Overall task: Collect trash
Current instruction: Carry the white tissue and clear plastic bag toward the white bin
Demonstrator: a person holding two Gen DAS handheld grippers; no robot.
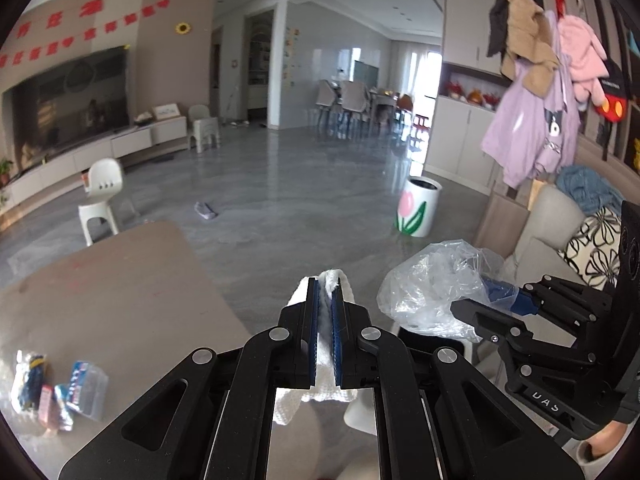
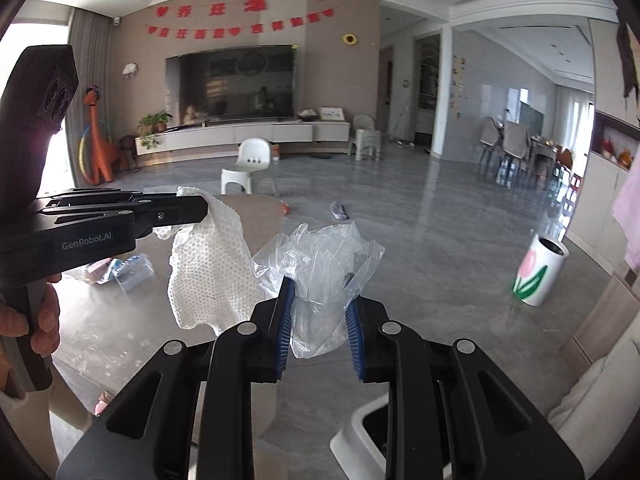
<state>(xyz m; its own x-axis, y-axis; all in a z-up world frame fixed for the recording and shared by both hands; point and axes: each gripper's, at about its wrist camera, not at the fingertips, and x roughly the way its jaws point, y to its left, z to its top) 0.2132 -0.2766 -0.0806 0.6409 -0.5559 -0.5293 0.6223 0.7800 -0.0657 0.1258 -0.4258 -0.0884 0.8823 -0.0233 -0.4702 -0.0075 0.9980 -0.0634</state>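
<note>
I count two tools, one (image 1: pixel 326 300) pinching one white paper towel (image 2: pixel 208 272), the other (image 2: pixel 320 312) one clear plastic bag (image 2: pixel 320 256); one tulip-painted bin (image 1: pixel 418 208) and one grey sock (image 1: pixel 206 211) on the floor, a few wrappers (image 1: pixel 60 388) near the counter's (image 1: pixel 120 280) edge

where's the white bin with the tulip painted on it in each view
Left wrist view: the tulip bin stands on the grey floor right of centre, beyond the clear plastic bag in the right gripper.
Right wrist view: the tulip bin stands at the right edge, to the right of that bag.
Shared landmark: the white child's chair in front of the TV unit.
</note>
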